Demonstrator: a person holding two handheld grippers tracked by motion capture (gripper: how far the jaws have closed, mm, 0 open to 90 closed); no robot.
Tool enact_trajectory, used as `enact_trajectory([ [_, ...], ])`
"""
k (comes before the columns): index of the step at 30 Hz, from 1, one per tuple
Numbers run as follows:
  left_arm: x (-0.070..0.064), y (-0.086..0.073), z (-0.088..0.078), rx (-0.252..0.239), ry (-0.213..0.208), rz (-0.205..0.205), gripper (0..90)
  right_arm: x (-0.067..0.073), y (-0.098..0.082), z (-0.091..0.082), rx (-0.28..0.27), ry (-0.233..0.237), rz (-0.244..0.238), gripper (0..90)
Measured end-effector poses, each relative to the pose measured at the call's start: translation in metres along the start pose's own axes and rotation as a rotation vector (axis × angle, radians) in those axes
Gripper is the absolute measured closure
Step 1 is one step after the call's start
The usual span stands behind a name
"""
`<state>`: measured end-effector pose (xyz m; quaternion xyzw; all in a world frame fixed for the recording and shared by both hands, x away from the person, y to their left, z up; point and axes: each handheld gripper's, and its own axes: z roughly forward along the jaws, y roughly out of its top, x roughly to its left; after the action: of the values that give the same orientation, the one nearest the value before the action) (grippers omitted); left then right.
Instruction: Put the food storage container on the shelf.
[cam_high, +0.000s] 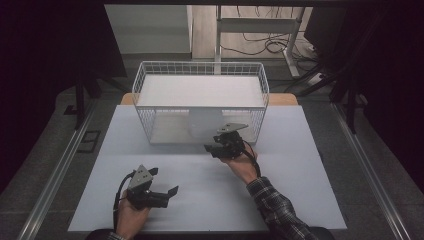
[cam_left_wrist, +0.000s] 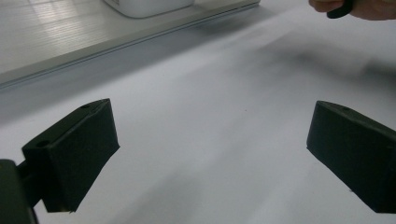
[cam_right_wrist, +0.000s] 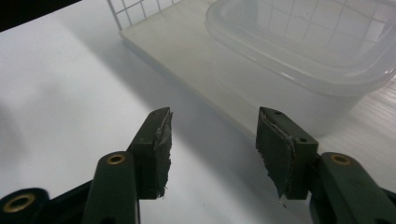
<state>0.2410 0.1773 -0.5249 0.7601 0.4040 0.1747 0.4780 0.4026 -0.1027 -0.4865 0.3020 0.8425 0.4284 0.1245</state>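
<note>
1. Reaching toward the wire basket (cam_high: 200, 67), the right gripper (cam_high: 216, 146) sits just in front of its near side, low over the white table (cam_high: 300, 200).
2. Its jaws stand apart with nothing between them. You can see the gap in the right gripper view (cam_right_wrist: 212, 140).
3. A clear plastic tub (cam_right_wrist: 303, 51) sits just ahead of those jaws, behind the thin white wires of the basket. In the high view the tub (cam_high: 205, 125) looks like a pale shape inside the basket near the front.
4. The left gripper (cam_high: 165, 181) hangs over the near part of the table, well apart from the basket. Its jaws are wide apart too, and they hold nothing (cam_left_wrist: 210, 144).
5. My guess is that the tub is the thing to grab next.
6. One thing could go wrong: the jaws could bump the basket wires, because the wires stand between the gripper and the tub.
7. Another: the tub is smooth and its rim is thin, so it could slip out if the jaws pinch only the edge.
8. Another: the basket looks light, so a push from the front could slide it away across the table.
9. Going over the top of the basket wall looks safer than going straight in.
</note>
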Motion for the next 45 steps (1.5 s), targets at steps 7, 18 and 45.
enact_trajectory([
  [7, 0.0, 0.0, 0.001, 0.009, -0.001, 0.004, 1.7, 0.005, -0.006, -0.011, -0.001, 0.008, -0.006, 37.7],
  [18, 0.0, 0.0, 0.002, 0.01, -0.011, 0.0, 1.7, 0.013, -0.018, -0.022, 0.0, 0.014, -0.02, 23.6],
  [45, -0.001, 0.0, 0.0, 0.022, -0.027, -0.006, 1.8, 0.013, -0.046, -0.069, 0.002, 0.004, -0.013, 1.7],
])
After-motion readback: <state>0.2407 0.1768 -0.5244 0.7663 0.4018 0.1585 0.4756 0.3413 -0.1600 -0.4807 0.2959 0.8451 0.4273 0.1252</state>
